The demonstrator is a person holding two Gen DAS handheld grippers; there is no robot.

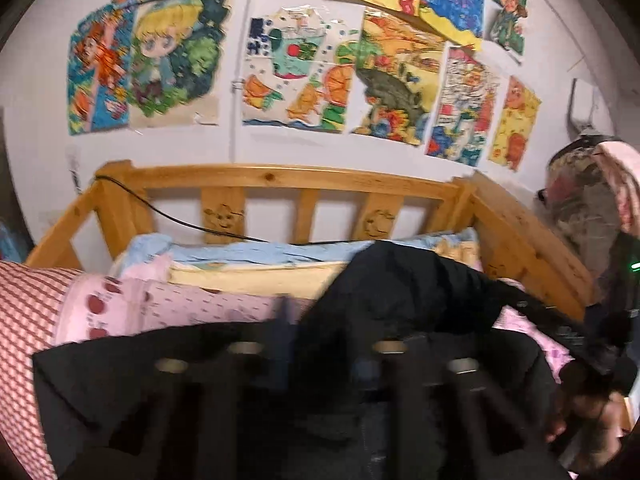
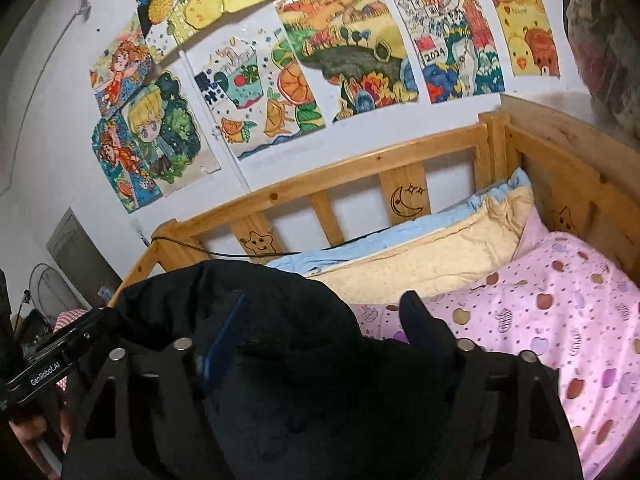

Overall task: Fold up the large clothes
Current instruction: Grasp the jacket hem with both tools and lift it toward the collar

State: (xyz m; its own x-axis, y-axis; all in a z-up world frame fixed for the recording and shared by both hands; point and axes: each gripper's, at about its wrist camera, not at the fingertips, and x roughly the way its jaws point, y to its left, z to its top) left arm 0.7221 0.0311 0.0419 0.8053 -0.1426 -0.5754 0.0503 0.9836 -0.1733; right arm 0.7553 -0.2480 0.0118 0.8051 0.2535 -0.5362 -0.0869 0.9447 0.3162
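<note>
Over one wooden bed (image 2: 440, 148), two tools (image 1: 312, 320) (image 2: 324, 312), jaws apart, straddle one black garment (image 2: 280, 320).

"GenRobot.AI" — left claw's body (image 2: 52, 364) | "2024" — wall drawing (image 2: 448, 36)

Left gripper (image 1: 320, 344) — motion-blurred, its fingertips buried in black garment (image 1: 400, 288).

Matt black cloth garment (image 2: 280, 320), glossy knotty wooden bed rail (image 2: 360, 168), soft pink printed cotton sheet (image 2: 560, 300)
</note>
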